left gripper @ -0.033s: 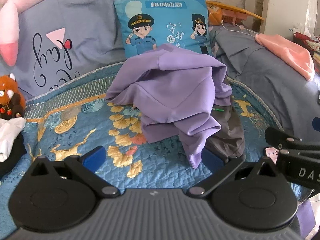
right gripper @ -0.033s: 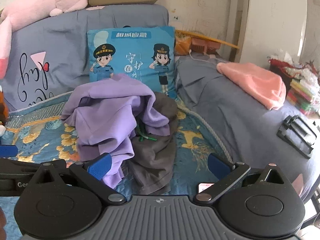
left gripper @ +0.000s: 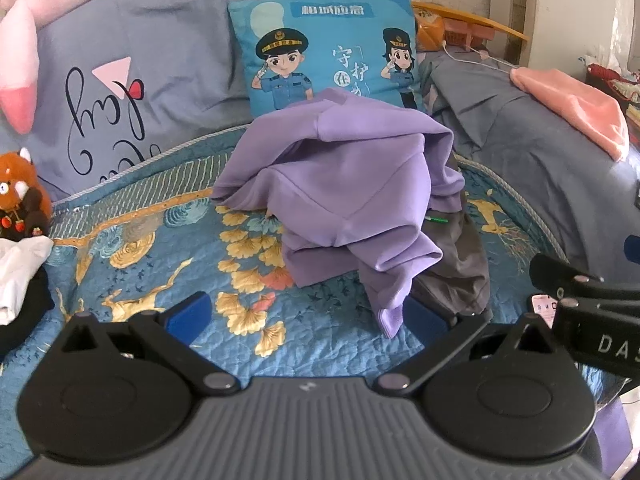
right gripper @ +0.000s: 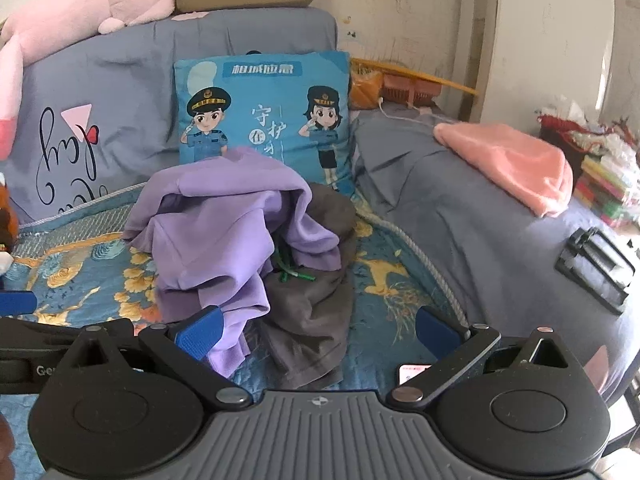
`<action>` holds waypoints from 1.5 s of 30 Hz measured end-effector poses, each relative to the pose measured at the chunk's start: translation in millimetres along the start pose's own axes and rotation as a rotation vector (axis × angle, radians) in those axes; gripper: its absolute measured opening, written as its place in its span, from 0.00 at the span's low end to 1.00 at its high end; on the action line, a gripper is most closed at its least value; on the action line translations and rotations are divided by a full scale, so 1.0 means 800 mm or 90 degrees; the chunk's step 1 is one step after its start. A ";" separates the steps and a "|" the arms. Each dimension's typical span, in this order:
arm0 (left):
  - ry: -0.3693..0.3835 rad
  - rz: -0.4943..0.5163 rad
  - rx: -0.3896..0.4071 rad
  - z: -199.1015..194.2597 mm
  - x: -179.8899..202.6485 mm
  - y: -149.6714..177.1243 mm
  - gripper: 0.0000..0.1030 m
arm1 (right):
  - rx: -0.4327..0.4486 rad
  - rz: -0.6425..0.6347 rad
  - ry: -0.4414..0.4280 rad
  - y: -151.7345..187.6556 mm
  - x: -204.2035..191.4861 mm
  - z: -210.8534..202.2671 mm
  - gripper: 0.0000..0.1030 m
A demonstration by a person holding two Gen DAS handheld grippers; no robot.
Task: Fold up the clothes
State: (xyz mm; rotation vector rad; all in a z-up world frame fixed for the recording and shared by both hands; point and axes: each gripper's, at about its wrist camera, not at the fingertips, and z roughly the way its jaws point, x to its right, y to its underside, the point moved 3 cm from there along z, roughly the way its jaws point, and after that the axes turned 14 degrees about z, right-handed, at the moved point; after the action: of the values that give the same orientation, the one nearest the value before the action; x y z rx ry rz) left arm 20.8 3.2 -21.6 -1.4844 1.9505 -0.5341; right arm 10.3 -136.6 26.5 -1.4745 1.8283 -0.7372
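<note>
Here 2 garments lie heaped on the patterned blue quilt: 1 purple top crumpled over 1 dark grey piece, most of which it hides. The pile sits at 12 o'clock from the left gripper and at 11 o'clock from the right gripper. Both grippers stand spread apart, holding nothing. 1 cartoon police cushion leans behind, its lower edge covered.
</note>
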 end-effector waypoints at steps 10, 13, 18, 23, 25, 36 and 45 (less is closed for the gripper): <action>-0.005 -0.007 -0.003 -0.003 0.000 0.001 1.00 | 0.011 0.021 -0.016 0.000 -0.002 0.002 1.00; -0.006 -0.009 0.000 -0.004 0.001 0.001 1.00 | -0.006 0.022 -0.019 -0.002 -0.002 -0.001 1.00; -0.005 -0.011 -0.002 -0.004 0.002 0.003 1.00 | -0.009 0.020 -0.014 0.000 0.000 -0.002 1.00; -0.004 -0.012 -0.001 -0.005 0.001 0.004 1.00 | -0.005 0.014 -0.009 0.001 -0.003 -0.004 1.00; -0.004 -0.012 -0.001 -0.005 0.001 0.003 1.00 | -0.004 0.011 -0.008 0.000 -0.003 -0.004 1.00; -0.005 -0.012 -0.004 -0.005 0.000 0.003 1.00 | -0.006 0.006 -0.004 0.001 -0.003 -0.003 1.00; -0.007 -0.008 -0.001 -0.007 0.002 0.003 1.00 | -0.004 0.010 0.001 0.001 -0.001 -0.004 1.00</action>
State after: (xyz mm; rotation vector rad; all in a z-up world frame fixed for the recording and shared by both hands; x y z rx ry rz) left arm 15.0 2.0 -19.9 -1.4980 1.9348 -0.5298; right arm 7.5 -135.8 28.3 -1.4630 1.8423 -0.7255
